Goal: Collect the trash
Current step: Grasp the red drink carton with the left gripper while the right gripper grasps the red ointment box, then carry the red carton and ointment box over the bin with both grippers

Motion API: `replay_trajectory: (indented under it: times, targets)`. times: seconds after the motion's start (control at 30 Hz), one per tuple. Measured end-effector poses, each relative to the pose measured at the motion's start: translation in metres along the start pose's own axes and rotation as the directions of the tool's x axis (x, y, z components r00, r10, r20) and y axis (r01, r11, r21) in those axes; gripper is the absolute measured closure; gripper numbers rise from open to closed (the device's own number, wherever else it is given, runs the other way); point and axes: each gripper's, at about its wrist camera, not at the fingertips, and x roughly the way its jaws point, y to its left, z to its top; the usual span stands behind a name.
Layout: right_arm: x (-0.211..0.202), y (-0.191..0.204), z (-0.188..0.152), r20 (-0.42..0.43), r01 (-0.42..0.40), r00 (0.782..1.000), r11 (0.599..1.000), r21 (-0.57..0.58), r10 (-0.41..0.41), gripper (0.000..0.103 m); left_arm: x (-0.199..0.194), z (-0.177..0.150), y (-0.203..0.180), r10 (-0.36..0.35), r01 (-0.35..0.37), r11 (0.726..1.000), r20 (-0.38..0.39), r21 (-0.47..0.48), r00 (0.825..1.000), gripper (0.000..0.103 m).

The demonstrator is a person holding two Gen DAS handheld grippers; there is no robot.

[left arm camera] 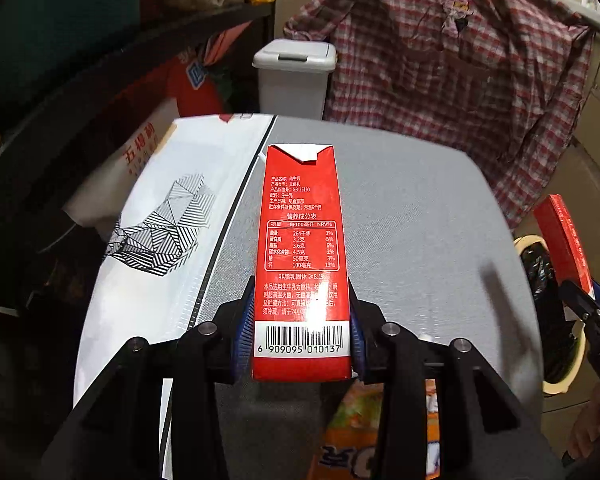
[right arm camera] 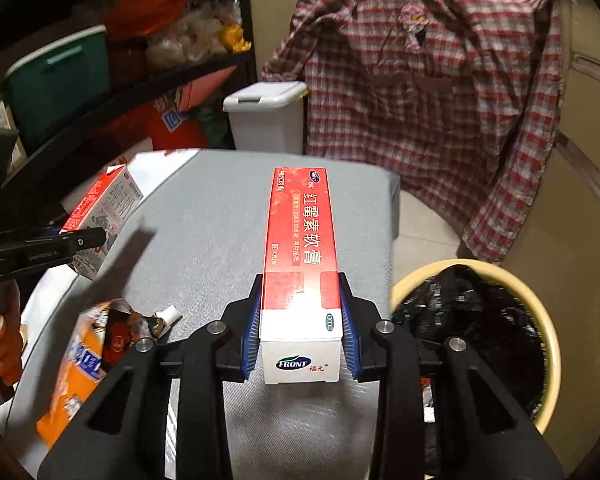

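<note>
My left gripper point(left arm camera: 301, 320) is shut on a red milk carton point(left arm camera: 300, 248) and holds it above the grey table point(left arm camera: 420, 220). The same carton point(right arm camera: 104, 216) shows at the left of the right wrist view. My right gripper point(right arm camera: 300, 320) is shut on a long red and white ointment box point(right arm camera: 300, 256), held above the table's right part. That box point(left arm camera: 564, 240) shows at the right edge of the left wrist view. A cream bin with a black bag point(right arm camera: 480, 332) stands on the floor just right of the table. An orange snack wrapper point(right arm camera: 84, 360) lies on the table near its front.
A white board with a black striped drawing point(left arm camera: 160, 232) lies on the table's left. A white lidded bin point(left arm camera: 294, 76) stands behind the table. A plaid shirt point(left arm camera: 460, 80) hangs at the back right. Dark shelves point(right arm camera: 100, 72) stand to the left. A small white scrap point(right arm camera: 168, 314) lies by the wrapper.
</note>
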Motion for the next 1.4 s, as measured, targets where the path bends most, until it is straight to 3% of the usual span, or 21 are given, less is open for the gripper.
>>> replay_trajectory:
  times: [0.47, 0.8, 0.93, 1.4]
  targets:
    - [-0.092, -0.043, -0.016, 0.121, 0.051, 0.991, 0.994, 0.092, -0.062, 0.069, -0.081, -0.008, -0.033, -0.027, 0.021, 0.999, 0.133, 0.042, 0.991, 0.064]
    - [-0.156, -0.076, -0.017, 0.234, 0.133, 0.959, 0.983, 0.125, -0.159, 0.069, -0.120, -0.026, -0.060, -0.075, 0.062, 0.996, 0.191, 0.070, 0.979, 0.064]
    - [-0.169, -0.099, -0.019, 0.248, 0.166, 0.947, 0.972, 0.165, -0.204, 0.069, -0.128, -0.031, -0.077, -0.087, 0.063, 0.991, 0.216, 0.116, 0.973, 0.064]
    - [-0.169, -0.149, -0.031, 0.228, 0.181, 0.943, 0.949, 0.260, -0.242, 0.069, -0.134, -0.036, -0.130, -0.191, 0.140, 0.963, 0.218, 0.229, 0.957, 0.064]
